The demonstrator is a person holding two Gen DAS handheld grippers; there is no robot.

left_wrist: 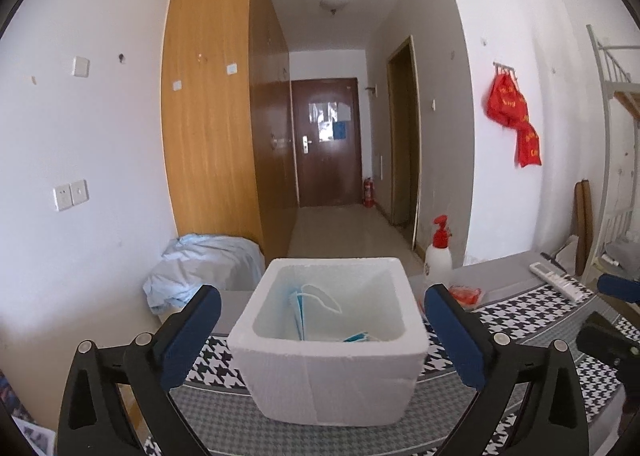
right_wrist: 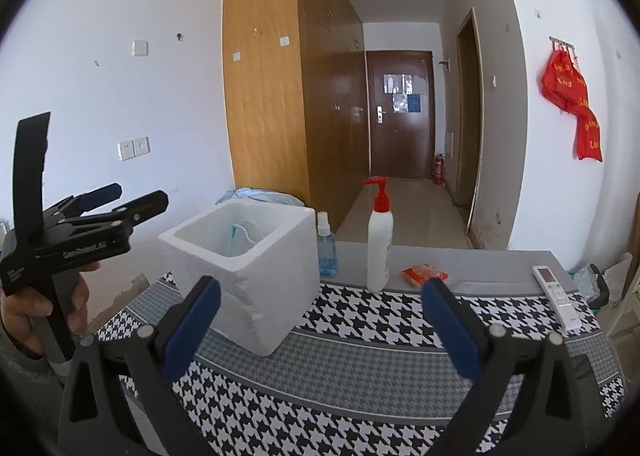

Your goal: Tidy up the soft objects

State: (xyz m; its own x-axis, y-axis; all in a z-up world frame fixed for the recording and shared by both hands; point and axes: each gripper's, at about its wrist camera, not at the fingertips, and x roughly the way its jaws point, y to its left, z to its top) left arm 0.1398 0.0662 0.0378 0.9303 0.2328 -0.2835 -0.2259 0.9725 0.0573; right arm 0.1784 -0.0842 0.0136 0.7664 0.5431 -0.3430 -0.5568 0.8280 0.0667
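Both tools empty right now. Your left tool point(left_wrist: 322, 312) is spread wide, hanging just short of the white square foam box point(left_wrist: 328, 344), jaws straddling it in view without touching. Blue disposable face masks point(left_wrist: 316, 308) already sit inside the box, leaning on the near-left inner wall, ear loops up.

Your right tool point(right_wrist: 320, 316) is also wide and holds nothing. It's over the black-and-white houndstooth tabletop point(right_wrist: 360, 340).

Key relation: the only loose soft-looking item I can spot is the small orange-red crinkly packet point(right_wrist: 424, 274). It lies ahead of the right tool, slightly right, well apart from the box, beside the white pump bottle with red top point(right_wrist: 380, 240). Long axis roughly across your view. Right hand is nearer, so I'd take it with that, then carry left to the box.
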